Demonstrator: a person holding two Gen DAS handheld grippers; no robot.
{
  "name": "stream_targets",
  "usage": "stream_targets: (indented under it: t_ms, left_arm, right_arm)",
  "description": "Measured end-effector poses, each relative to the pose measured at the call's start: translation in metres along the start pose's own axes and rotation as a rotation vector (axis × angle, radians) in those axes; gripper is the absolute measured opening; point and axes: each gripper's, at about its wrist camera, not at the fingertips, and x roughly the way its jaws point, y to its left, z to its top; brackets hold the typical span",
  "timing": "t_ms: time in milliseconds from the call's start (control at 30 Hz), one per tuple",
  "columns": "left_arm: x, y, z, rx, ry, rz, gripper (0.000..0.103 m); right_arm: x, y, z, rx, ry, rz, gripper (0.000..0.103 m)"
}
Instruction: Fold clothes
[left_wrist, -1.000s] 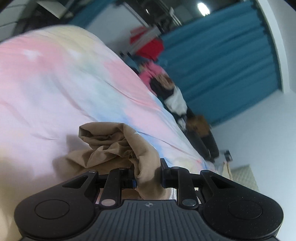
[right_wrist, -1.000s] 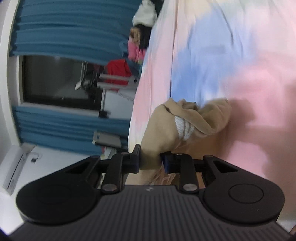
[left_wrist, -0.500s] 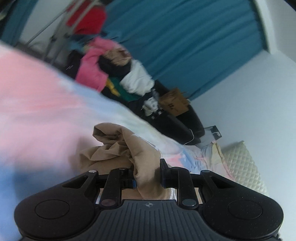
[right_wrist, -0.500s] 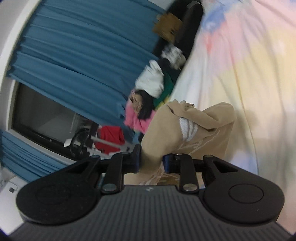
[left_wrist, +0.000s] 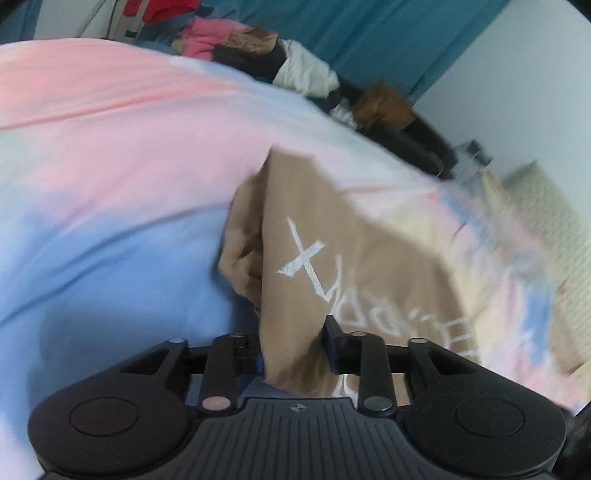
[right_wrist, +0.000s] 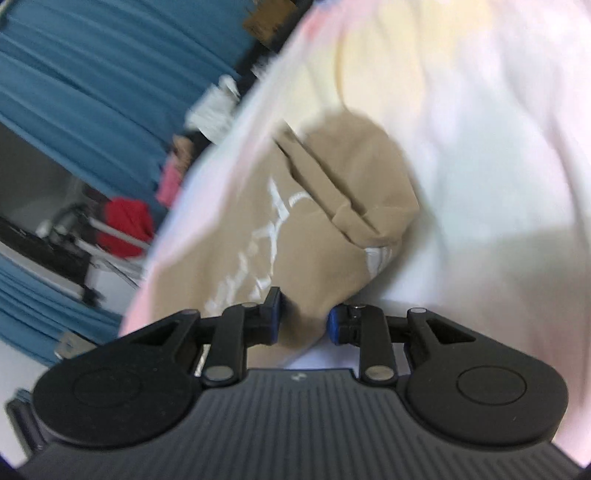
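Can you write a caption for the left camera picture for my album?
Left gripper pinching a tan cotton garment with white lettering, spread over a pastel pink-and-blue bedsheet.

One tan garment with white lettering lies on one bed covered by a single pastel sheet. Two hand-held grippers appear, the left and the right. One heap of assorted clothes sits before one blue curtain.

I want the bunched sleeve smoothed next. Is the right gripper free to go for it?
Probably not: the right gripper is shut on the tan sweatshirt; it must release first.
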Motion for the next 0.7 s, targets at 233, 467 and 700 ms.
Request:
stream_targets:
  t_ms: [233, 467, 700]
  left_arm:
    - [-0.039, -0.021, 0.004, 0.027, -0.046, 0.056, 0.074]
    - [-0.144, -0.101, -0.005, 0.232, -0.139, 0.080, 0.100]
    - [-0.260, -0.152, -0.047, 0.352, -0.243, 0.045, 0.103]
  right_arm:
    - [-0.027, 0.017, 0.009, -0.031, 0.059, -0.141, 0.040]
    - [-0.124, 0.063, 0.010, -0.202, -0.011, -0.103, 0.040]
    - [-0.232, 0.110, -0.008, -0.449, -0.139, -0.018, 0.066]
